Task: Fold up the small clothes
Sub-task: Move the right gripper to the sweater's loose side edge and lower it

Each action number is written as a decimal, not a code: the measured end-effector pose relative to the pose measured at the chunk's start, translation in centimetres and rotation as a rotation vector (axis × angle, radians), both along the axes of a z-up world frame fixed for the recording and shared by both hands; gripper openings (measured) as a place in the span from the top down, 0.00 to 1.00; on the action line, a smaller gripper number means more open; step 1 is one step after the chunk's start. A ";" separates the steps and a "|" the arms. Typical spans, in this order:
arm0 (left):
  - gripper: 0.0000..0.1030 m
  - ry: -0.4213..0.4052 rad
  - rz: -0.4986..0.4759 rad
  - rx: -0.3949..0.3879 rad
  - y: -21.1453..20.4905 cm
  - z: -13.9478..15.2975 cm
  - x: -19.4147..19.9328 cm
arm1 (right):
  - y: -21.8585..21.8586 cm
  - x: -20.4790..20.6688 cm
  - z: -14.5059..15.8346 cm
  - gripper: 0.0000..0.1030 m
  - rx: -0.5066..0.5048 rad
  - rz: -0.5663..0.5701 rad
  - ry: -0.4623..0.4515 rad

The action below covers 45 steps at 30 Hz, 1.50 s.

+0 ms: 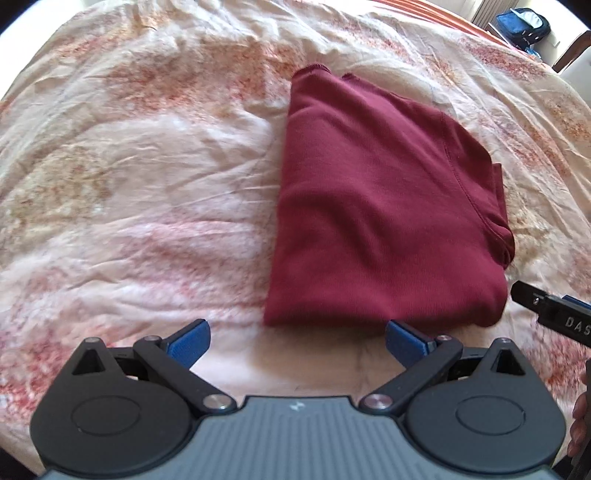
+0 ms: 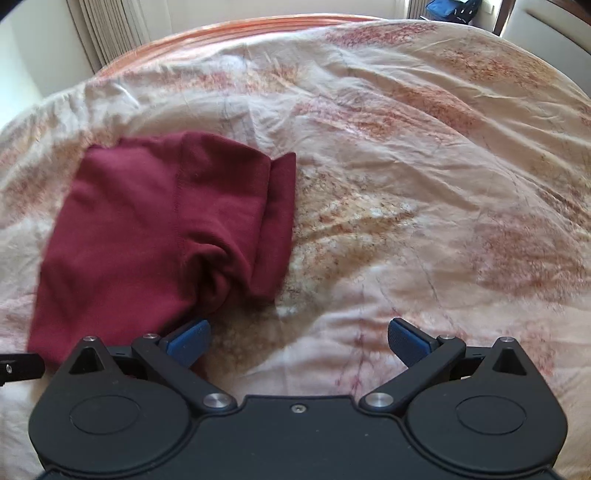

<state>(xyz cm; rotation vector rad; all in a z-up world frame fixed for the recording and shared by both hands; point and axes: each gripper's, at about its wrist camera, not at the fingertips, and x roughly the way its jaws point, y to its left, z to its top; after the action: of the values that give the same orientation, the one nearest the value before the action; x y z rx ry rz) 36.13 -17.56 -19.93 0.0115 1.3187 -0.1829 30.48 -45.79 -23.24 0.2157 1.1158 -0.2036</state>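
Left gripper (image 1: 297, 341), black body w/ blue finger pads (image 1: 188, 341): jaws spread wide, nothing between them. It sits just short of the near edge of the dark red knit garment, folded into a thick rectangular stack (image 1: 384, 206). Right-hand pad close to that near hem; contact can't be confirmed from the left wrist view. Left-hand pad over bare bedding.

Right gripper (image 2: 299, 341), same black build, blue pads (image 2: 408, 341): jaws also at full spread, holding nothing. In the right wrist view its left-hand pad overlaps the garment's near right corner; touching or merely just above it, can't tell. Right-hand pad over bare bedding, apart from the cloth. Part of the right gripper's black finger also shows at the right edge of the left wrist view, beside the garment's near right corner.

Garment (image 2: 159, 221): lies flat on the crumpled cream bedspread w/ faded pink and tan floral print (image 1: 129, 184), roughly centre of the bed, between the two grippers. Folded layers visible along its right side, w/ a sleeve seam on top and a bunched tuck near the right corner. Far edge shows two hems slightly offset.

Background: blue bag (image 1: 522, 24) beyond the far side of the bed; pleated pale curtain (image 2: 107, 33) at far left in the right wrist view.
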 end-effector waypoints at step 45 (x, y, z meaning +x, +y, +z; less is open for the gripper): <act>0.00 -0.134 -0.186 -0.019 1.9 -2.5 8.0 | 0.4 0.3 -0.9 0.01 0.271 -0.121 -0.165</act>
<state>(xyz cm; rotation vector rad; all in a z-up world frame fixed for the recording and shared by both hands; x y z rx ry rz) 44.10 -15.71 -22.42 0.1286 1.1815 -0.3470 30.77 -45.40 -24.18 0.5331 0.9646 -0.1391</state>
